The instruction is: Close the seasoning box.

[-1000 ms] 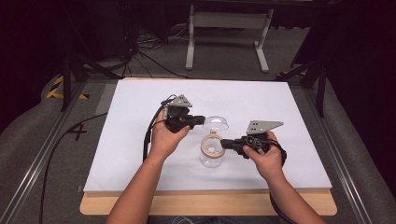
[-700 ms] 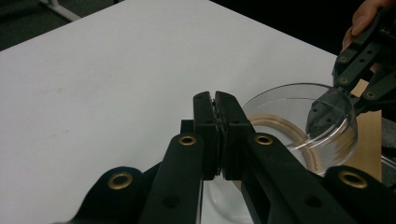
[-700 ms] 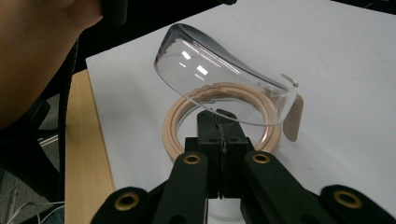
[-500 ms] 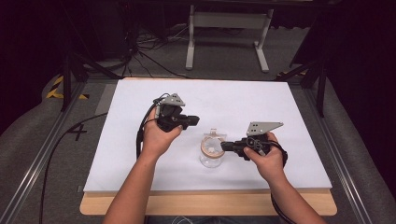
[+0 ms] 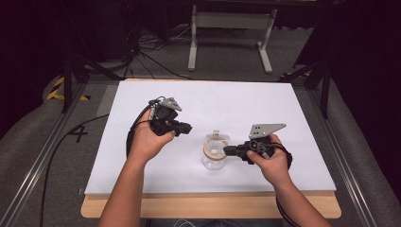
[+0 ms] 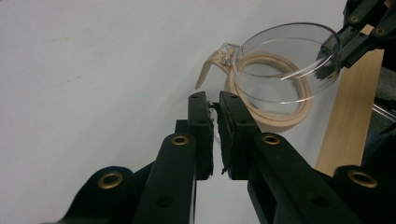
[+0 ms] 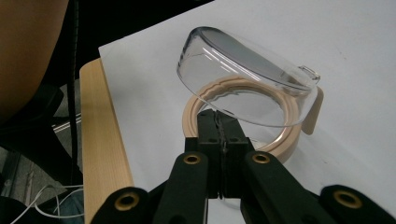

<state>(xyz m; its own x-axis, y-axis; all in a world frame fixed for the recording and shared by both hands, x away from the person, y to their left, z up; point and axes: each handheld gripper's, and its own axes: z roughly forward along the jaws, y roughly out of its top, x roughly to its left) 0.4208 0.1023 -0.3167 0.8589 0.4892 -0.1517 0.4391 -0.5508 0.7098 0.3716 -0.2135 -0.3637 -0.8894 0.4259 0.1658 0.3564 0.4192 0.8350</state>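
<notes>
A clear plastic bowl [image 5: 213, 161] [image 7: 243, 74] is held tilted over a beige ring with a tab [image 5: 215, 144] [image 7: 286, 135] that lies on the white board [image 5: 246, 104]. My right gripper [image 5: 227, 151] [image 7: 217, 114] is shut on the bowl's rim and comes in from the right. In the left gripper view the bowl [image 6: 285, 65] and ring [image 6: 280, 119] lie ahead to the right, with the right gripper [image 6: 332, 52] pinching the rim. My left gripper [image 5: 188, 127] [image 6: 214, 100] is shut with nothing in it, a hand's width left of the bowl.
The white board rests on a wooden table whose front edge [image 5: 213, 206] shows below it. Metal rails [image 5: 33, 189] run along both sides. Cables [image 5: 142, 56] and a grey stand [image 5: 227, 28] are on the floor behind.
My left gripper has drawn back from the bowl, to the left and a little toward the far side. The right gripper keeps its hold on the bowl over the ring.
</notes>
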